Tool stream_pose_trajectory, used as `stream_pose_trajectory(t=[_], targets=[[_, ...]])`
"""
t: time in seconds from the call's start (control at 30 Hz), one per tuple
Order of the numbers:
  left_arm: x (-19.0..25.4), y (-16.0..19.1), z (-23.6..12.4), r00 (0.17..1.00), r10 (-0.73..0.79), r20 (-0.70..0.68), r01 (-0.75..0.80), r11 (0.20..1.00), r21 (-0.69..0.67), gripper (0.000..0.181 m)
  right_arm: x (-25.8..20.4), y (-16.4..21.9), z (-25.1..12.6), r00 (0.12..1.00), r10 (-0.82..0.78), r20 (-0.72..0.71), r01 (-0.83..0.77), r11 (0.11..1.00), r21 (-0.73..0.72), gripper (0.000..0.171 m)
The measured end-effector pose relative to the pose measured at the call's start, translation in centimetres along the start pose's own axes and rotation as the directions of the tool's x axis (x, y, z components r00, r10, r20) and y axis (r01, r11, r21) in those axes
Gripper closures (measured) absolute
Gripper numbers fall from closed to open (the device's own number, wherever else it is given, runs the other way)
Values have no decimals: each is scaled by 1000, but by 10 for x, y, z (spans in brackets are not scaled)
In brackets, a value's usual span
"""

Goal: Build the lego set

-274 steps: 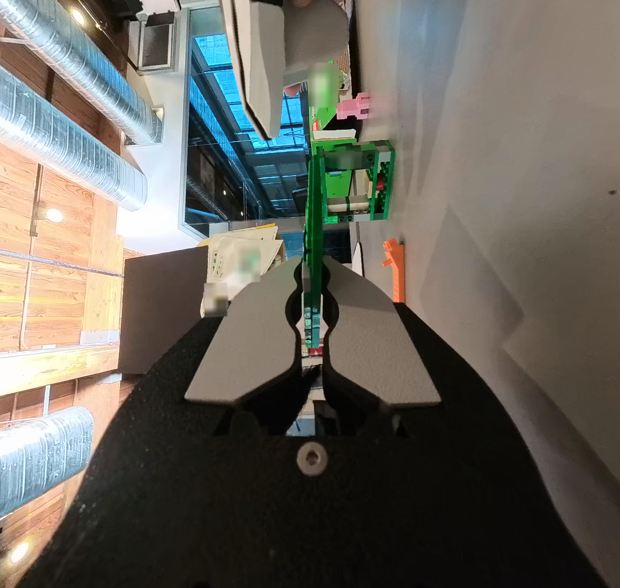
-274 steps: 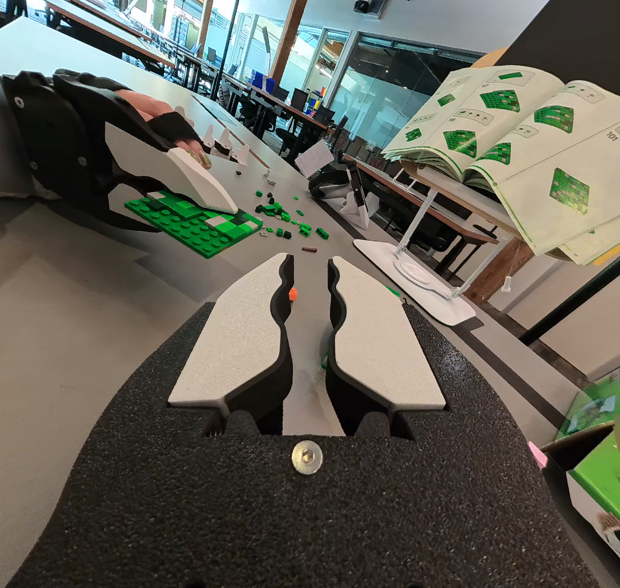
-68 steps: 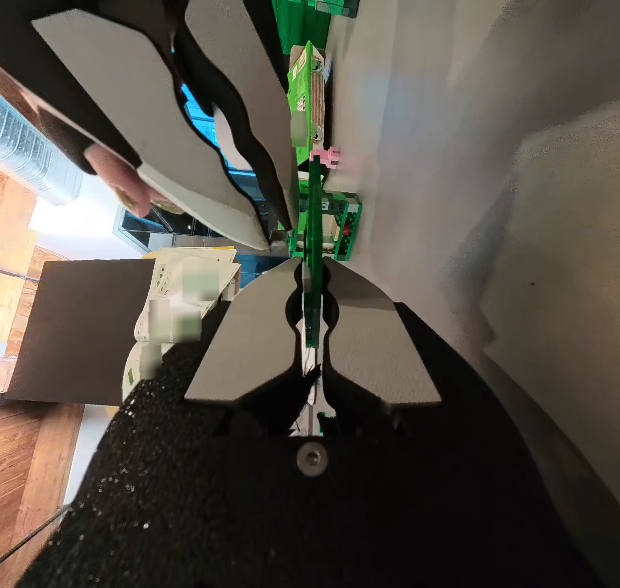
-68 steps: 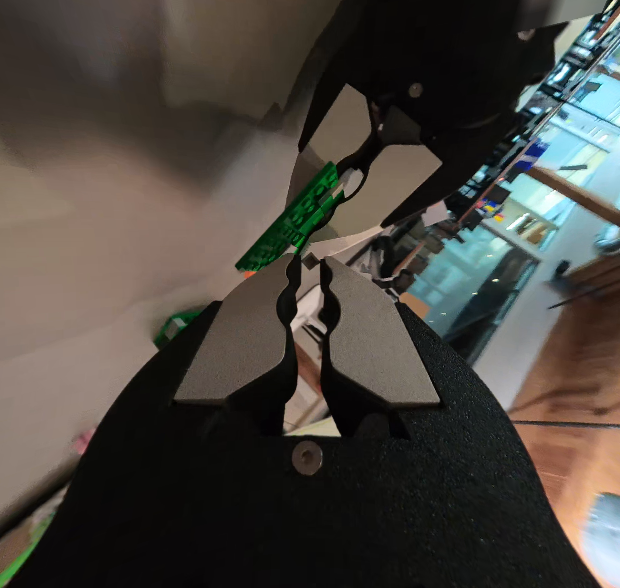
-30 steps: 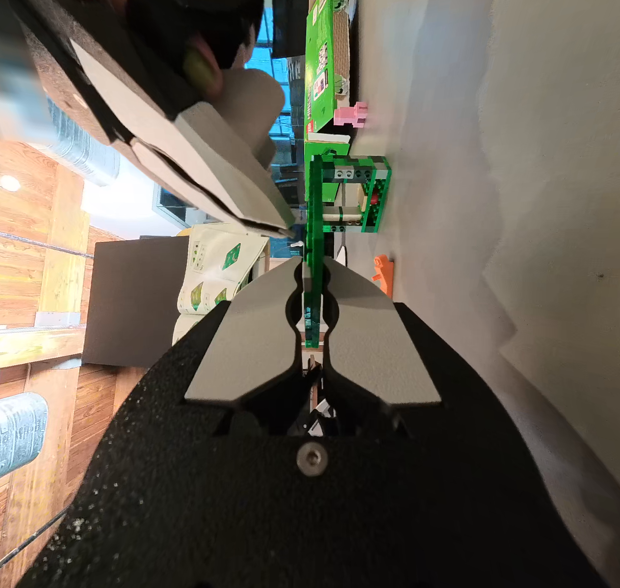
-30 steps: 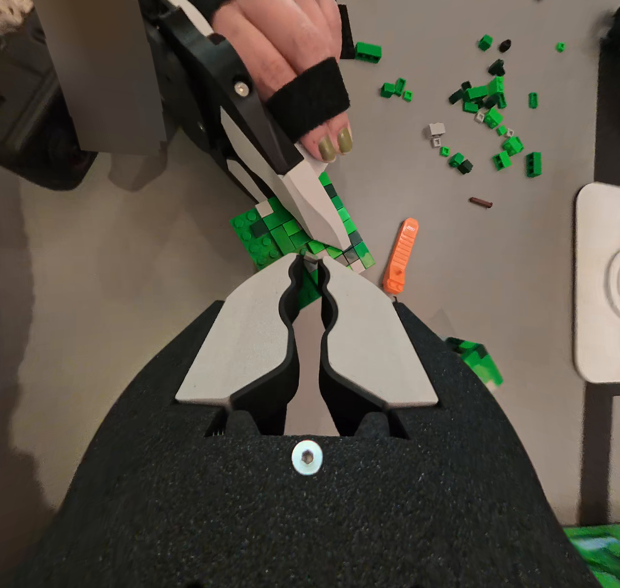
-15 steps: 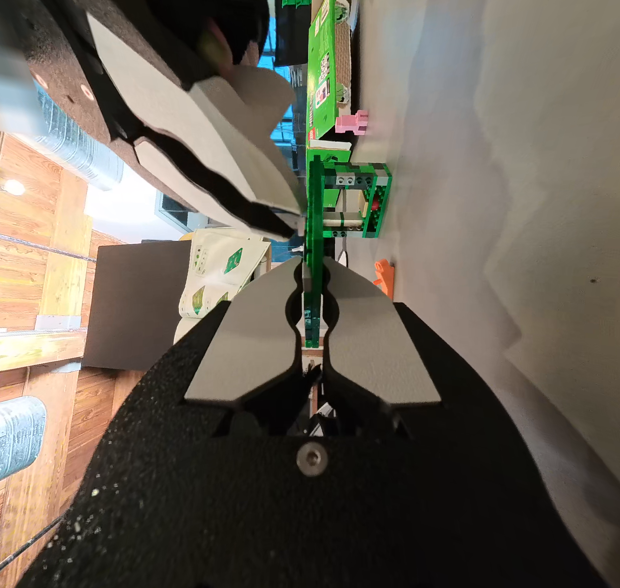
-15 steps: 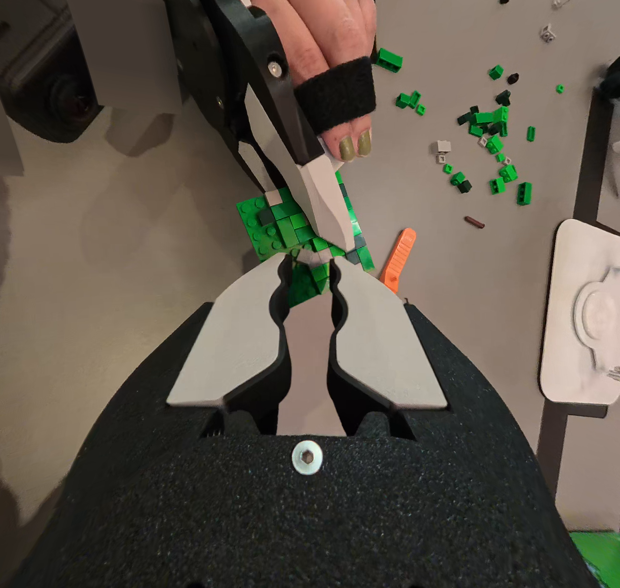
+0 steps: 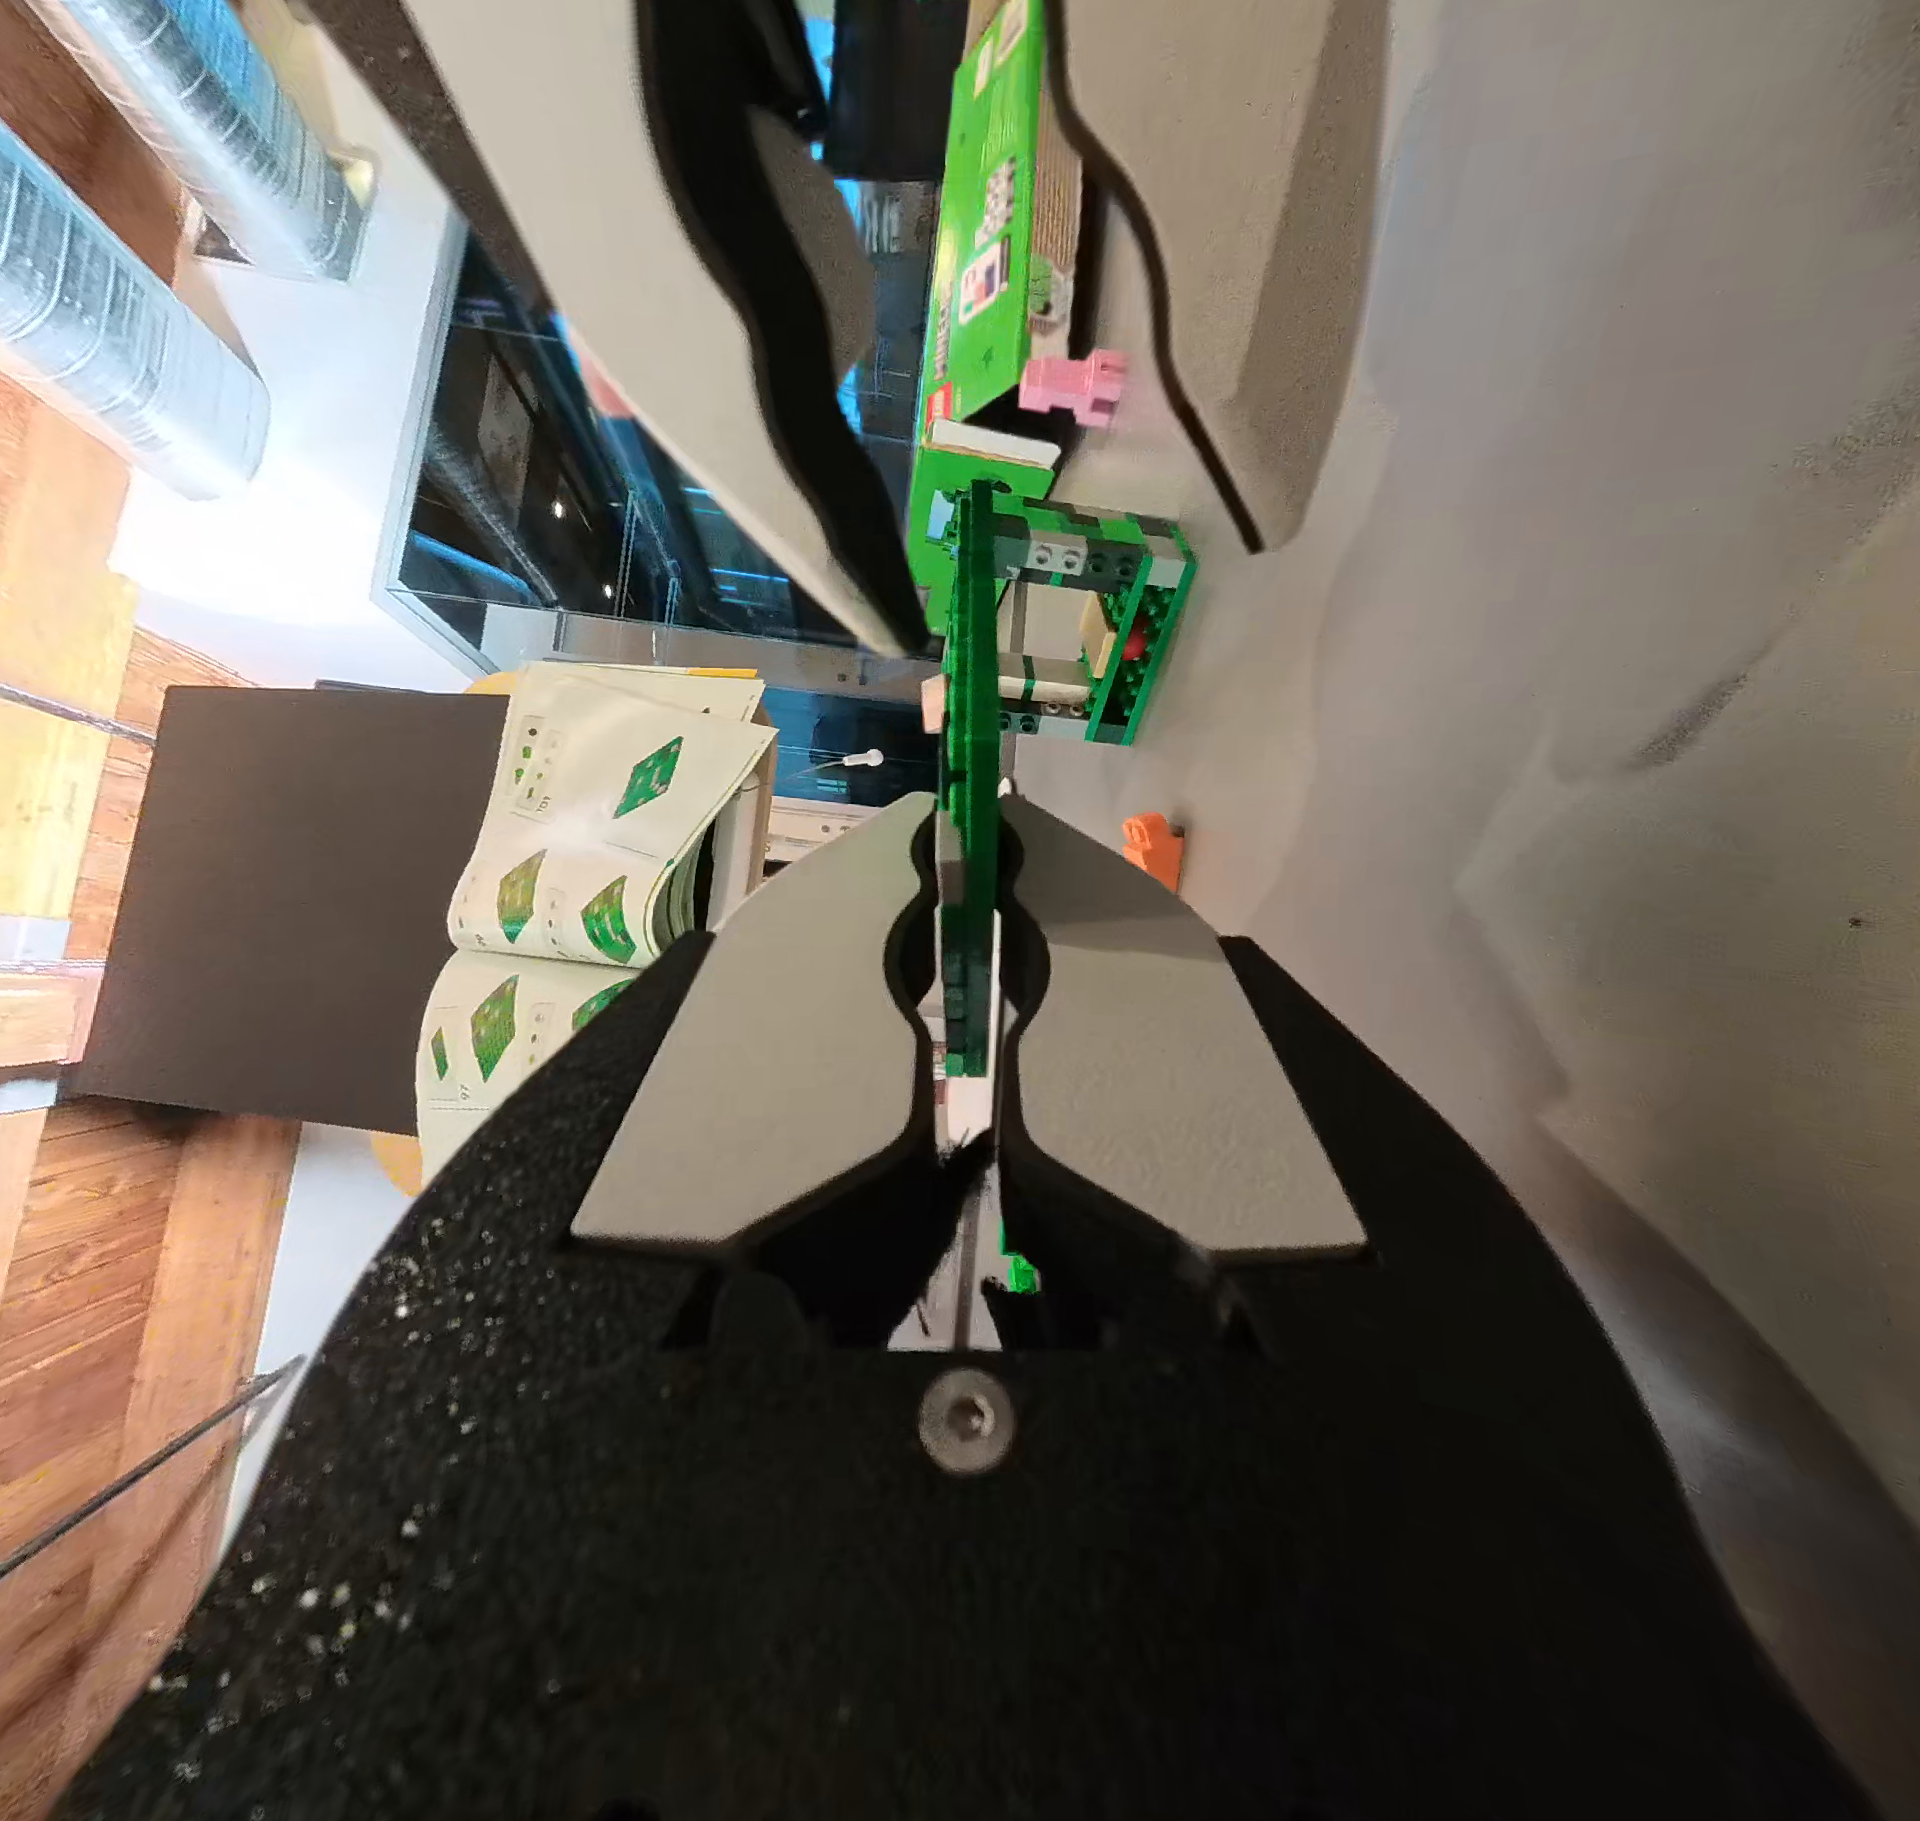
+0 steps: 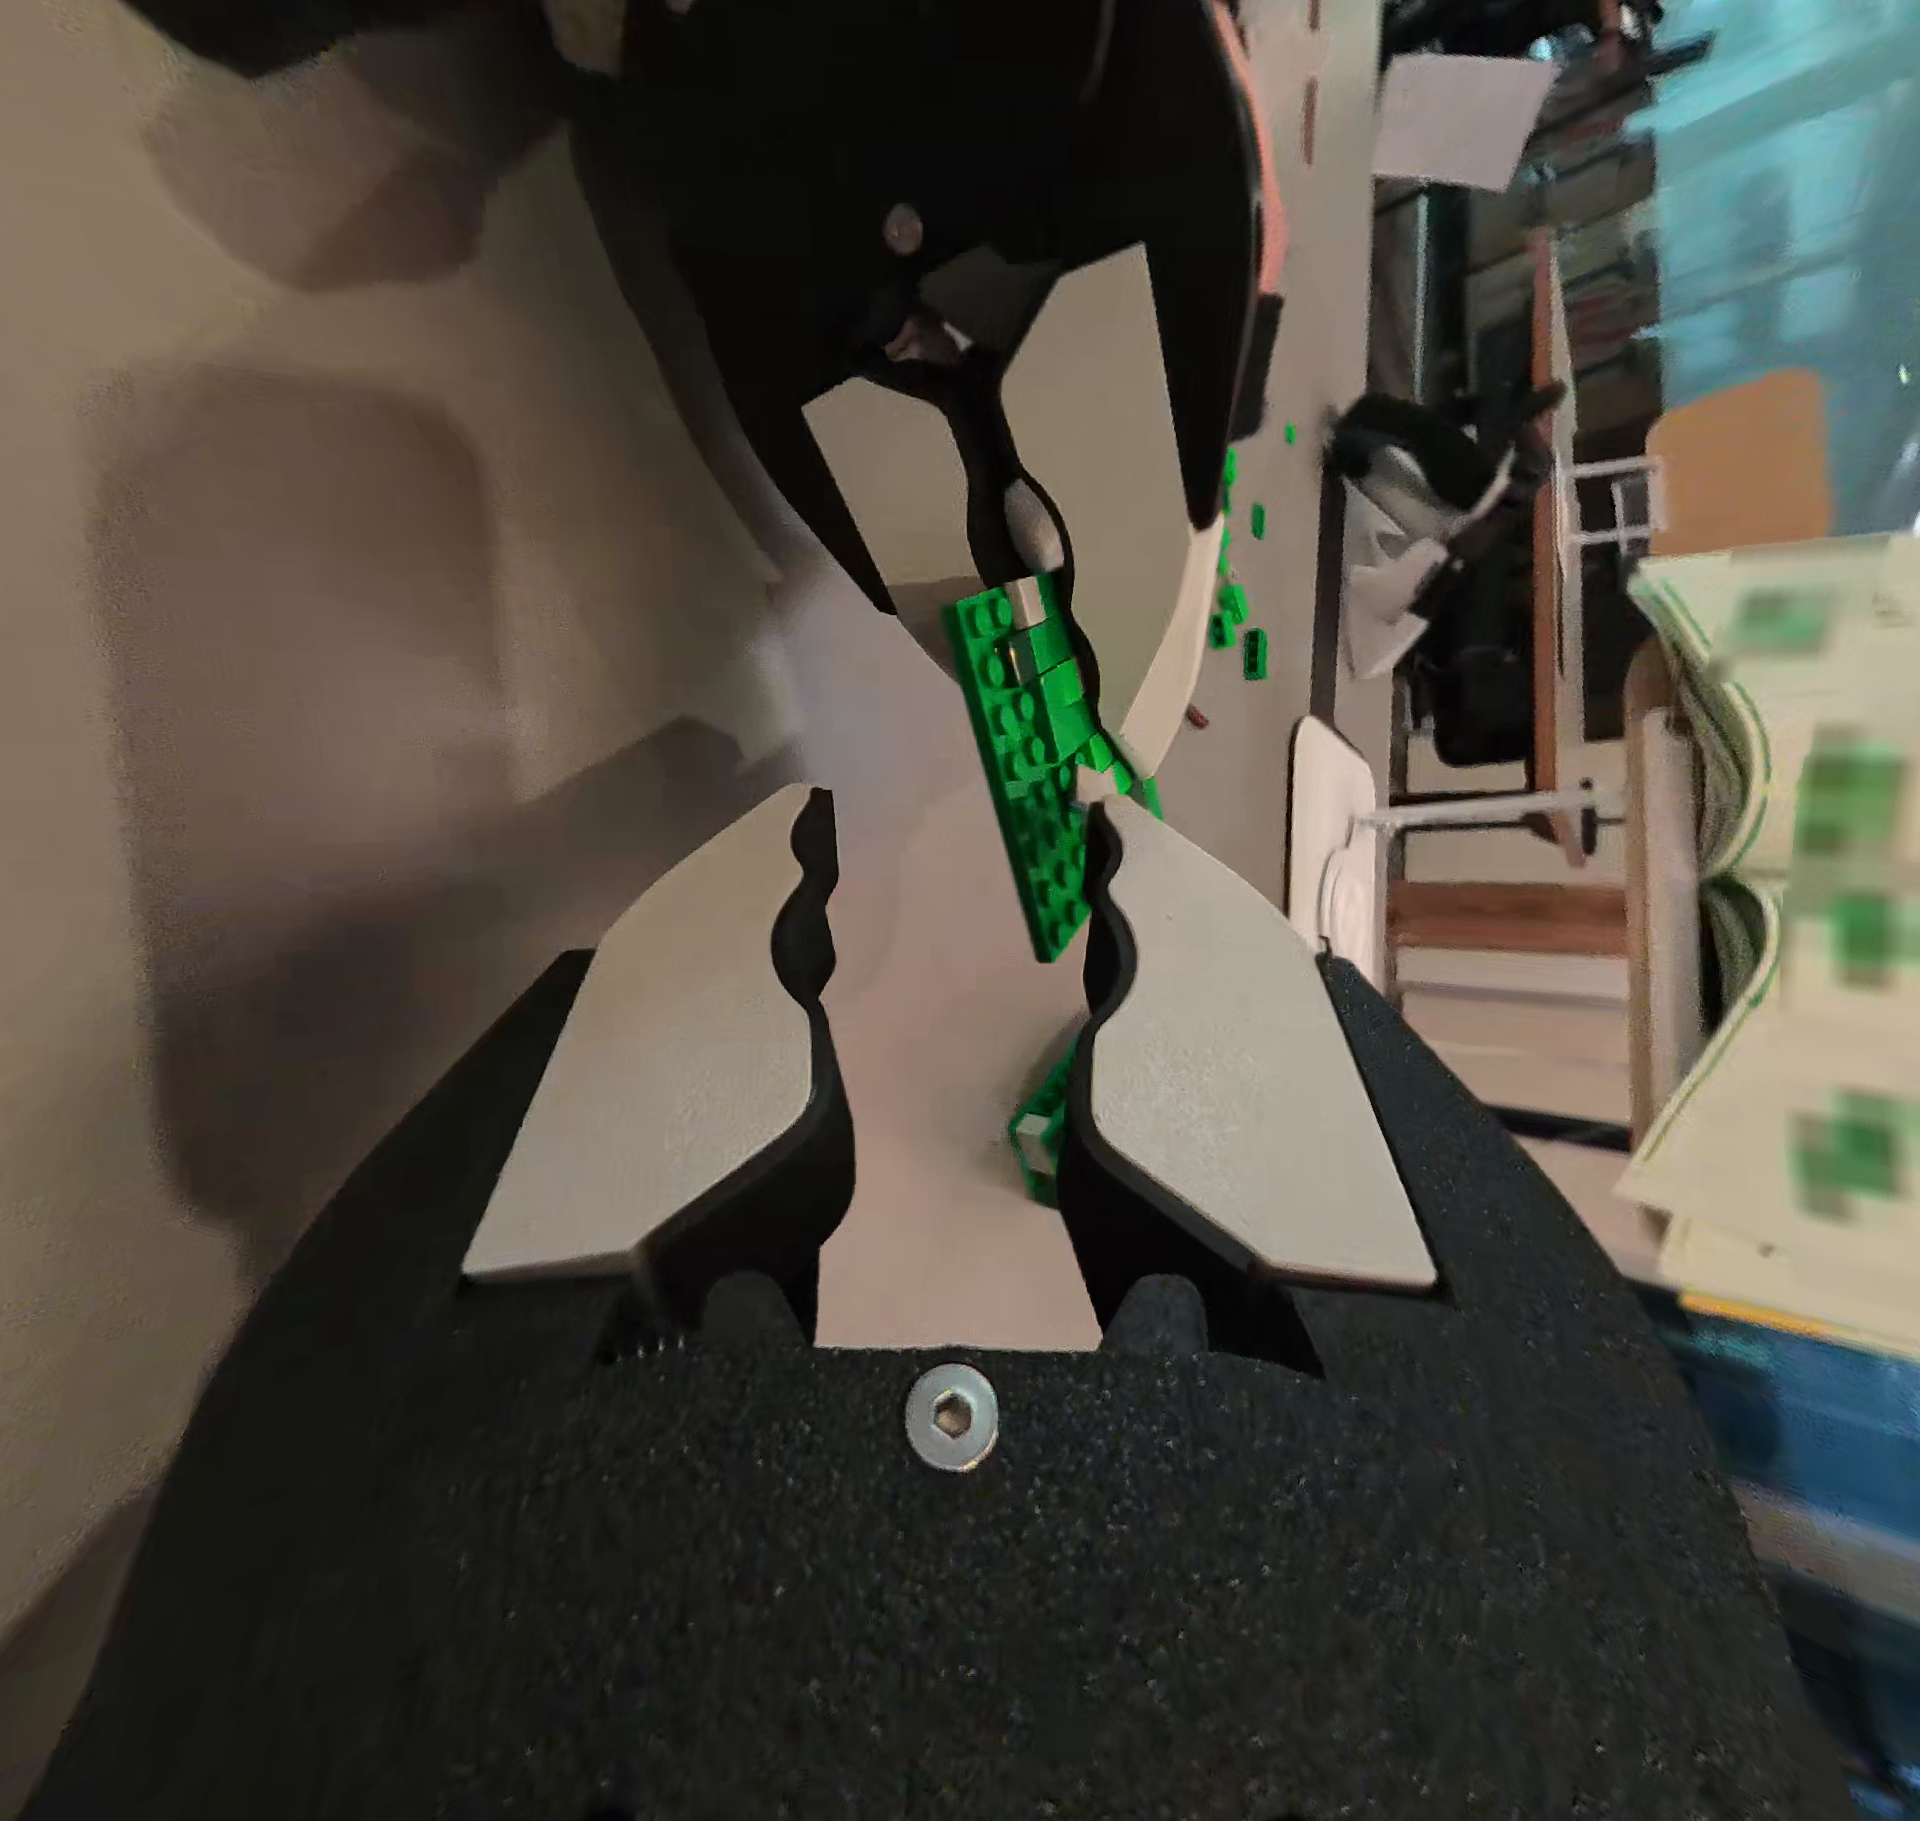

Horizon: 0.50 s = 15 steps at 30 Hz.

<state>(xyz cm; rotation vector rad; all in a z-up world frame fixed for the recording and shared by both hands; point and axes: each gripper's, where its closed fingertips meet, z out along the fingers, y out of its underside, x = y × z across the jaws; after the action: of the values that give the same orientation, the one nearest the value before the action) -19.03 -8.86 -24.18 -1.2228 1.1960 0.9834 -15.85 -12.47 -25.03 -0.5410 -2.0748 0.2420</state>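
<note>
Where the left wrist view looks along its 2 smooth grey fingers, the left gripper [image 9: 966,836] is clamped on the thin green studded plate [image 9: 968,732], seen edge-on, with a blocky green and grey build [image 9: 1101,628], a pink brick figure [image 9: 1075,384] and an orange tool [image 9: 1153,846] on the matte grey table [image 9: 1558,628] beyond. In the right wrist view, the right gripper [image 10: 961,815] is spread wide and holds nothing; the plate hangs tilted from the left gripper, apparently just touching one wavy-edged fingertip [image 10: 1117,826], though blur leaves contact uncertain.
</note>
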Motion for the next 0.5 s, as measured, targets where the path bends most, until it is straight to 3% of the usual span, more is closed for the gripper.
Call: stream_pose_trajectory(t=[0.2, 0.5], targets=[[1, -2, 0, 1000, 17, 1, -17, 1000, 7, 175, -2, -7, -5, 932, 347, 105, -356, 931, 82, 123], [4, -7, -2, 999, 49, -2, -49, 998, 30, 176, -3, -9, 0, 913, 372, 166, -389, 917, 84, 122]])
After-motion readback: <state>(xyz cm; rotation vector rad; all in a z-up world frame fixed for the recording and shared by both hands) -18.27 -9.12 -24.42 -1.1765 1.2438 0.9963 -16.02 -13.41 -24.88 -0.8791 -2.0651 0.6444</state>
